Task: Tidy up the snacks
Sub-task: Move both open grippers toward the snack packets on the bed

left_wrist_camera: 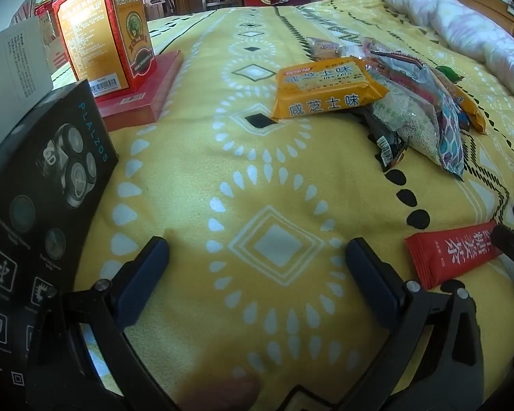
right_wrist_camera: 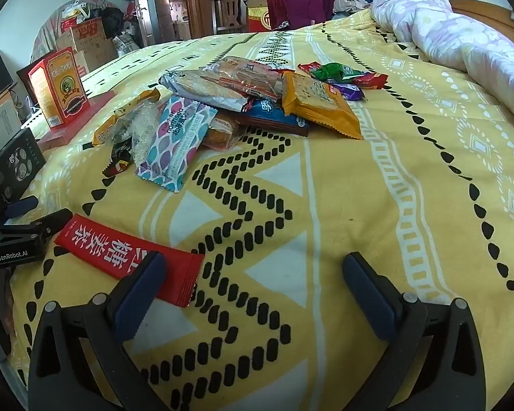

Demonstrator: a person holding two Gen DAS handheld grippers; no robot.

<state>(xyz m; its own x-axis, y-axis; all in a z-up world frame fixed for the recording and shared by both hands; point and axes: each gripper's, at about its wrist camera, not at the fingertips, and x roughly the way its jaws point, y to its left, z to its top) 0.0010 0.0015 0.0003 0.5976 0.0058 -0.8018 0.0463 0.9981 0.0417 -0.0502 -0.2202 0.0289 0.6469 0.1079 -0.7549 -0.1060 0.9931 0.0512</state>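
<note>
Yellow patterned bedspread (right_wrist_camera: pixel 377 178) covered pretty much the whole scene, with a rumpled pale floral duvet (right_wrist_camera: pixel 462 44) bunched along the far right edge and a cluttered room with a wooden chair (right_wrist_camera: pixel 228 8) behind it.

Most of the snacks sat in one messy heap (right_wrist_camera: pixel 229 102) mid-bed: an orange cracker pack (left_wrist_camera: pixel 322 87) lying on the near-left side of the pile in the left view, a clear bag of something pale and grainy (left_wrist_camera: pixel 407 120), a white packet with colourful teardrop print (right_wrist_camera: pixel 178 140), a blue-and-brown bar (right_wrist_camera: pixel 277 116), plus a few small green, red and purple wrappers (right_wrist_camera: pixel 342 77) at the back.

One red sachet with white Chinese lettering (right_wrist_camera: pixel 130 260) lay apart from the heap, close to both tools. It was just right of the left gripper (left_wrist_camera: pixel 257 263) and partly under the left finger (right_wrist_camera: pixel 137 294) of the right gripper (right_wrist_camera: pixel 253 287).

Both sets of tongs were spread wide with nothing between them, only bedspread showing in the gaps.

Off to the left stood a black shaver box (left_wrist_camera: pixel 41 212), and past it a red-and-gold carton (left_wrist_camera: pixel 106 30) upright on a flat red box (left_wrist_camera: pixel 144 99).
</note>
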